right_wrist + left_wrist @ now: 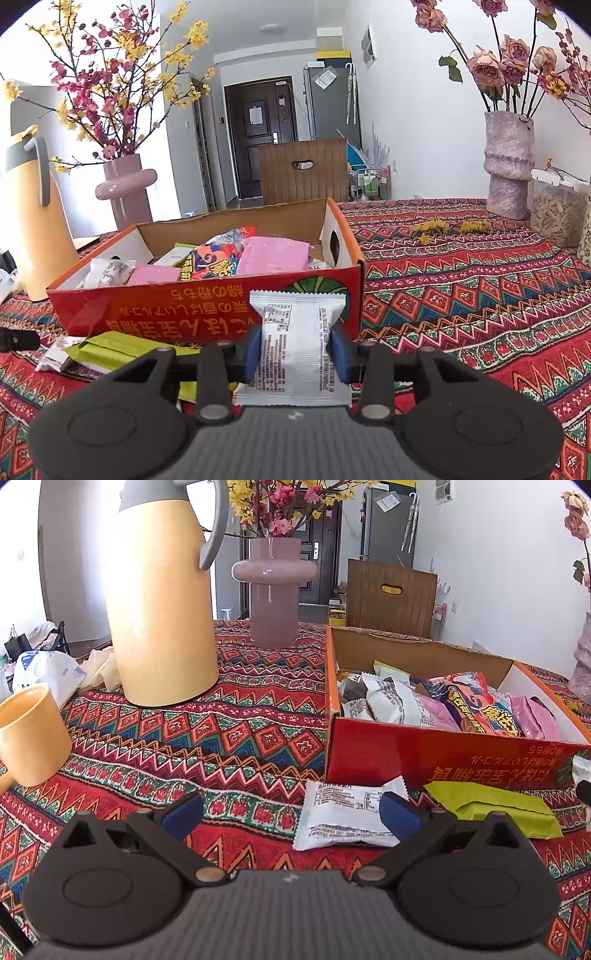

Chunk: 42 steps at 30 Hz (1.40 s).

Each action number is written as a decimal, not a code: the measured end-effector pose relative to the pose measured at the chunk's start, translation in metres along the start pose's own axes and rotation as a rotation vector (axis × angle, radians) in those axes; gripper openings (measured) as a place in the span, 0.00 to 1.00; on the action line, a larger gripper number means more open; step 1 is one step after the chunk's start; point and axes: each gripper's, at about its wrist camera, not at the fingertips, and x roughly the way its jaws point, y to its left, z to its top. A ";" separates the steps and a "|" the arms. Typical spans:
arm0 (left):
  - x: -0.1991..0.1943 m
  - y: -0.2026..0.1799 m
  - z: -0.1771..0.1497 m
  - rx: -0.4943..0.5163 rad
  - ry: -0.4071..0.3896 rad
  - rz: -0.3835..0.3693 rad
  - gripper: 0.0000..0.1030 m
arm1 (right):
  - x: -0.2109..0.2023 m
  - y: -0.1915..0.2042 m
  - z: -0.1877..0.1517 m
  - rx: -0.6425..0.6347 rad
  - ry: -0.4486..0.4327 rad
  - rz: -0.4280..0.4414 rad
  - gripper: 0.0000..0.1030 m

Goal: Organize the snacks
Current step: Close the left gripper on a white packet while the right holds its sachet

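A red cardboard box [443, 755] [207, 306] holds several snack packets, pink, white and orange. In the right wrist view my right gripper [297, 352] is shut on a white snack packet [295, 343], held just in front of the box's near wall. In the left wrist view my left gripper [291, 818] stands open and low over the patterned tablecloth [236, 738]. A white packet [343, 818] lies by its right fingertip [399, 814], not gripped. A lime-green packet [495, 808] [107, 349] lies on the cloth before the box.
A tall yellow thermos [162, 602] [33, 218] and a yellow mug [29, 734] stand left of the box. A pink vase [273, 590] [127, 192] with flowering branches is behind. At the right are a textured pink vase [508, 166] and a clear jar [557, 206]. A wooden chair back [303, 170] is beyond the table.
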 end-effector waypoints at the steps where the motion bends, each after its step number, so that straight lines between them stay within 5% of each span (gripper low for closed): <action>1: 0.003 -0.002 0.002 0.007 0.007 0.001 1.00 | 0.000 0.000 0.000 0.002 0.000 0.001 0.38; 11: 0.041 -0.012 0.005 -0.004 0.128 -0.018 1.00 | 0.002 -0.003 0.001 0.016 0.009 0.017 0.38; 21: 0.052 -0.026 -0.001 0.027 0.133 -0.013 0.98 | 0.007 -0.004 0.001 0.024 0.027 0.023 0.38; 25: 0.048 -0.027 -0.001 0.027 0.115 -0.037 0.79 | 0.010 -0.004 0.001 0.029 0.036 0.024 0.38; 30: 0.036 -0.027 -0.004 0.032 0.097 -0.094 0.31 | 0.010 -0.004 0.000 0.029 0.040 0.023 0.38; 42: 0.012 -0.019 -0.008 0.011 0.043 -0.110 0.16 | 0.011 -0.005 0.000 0.031 0.035 0.016 0.38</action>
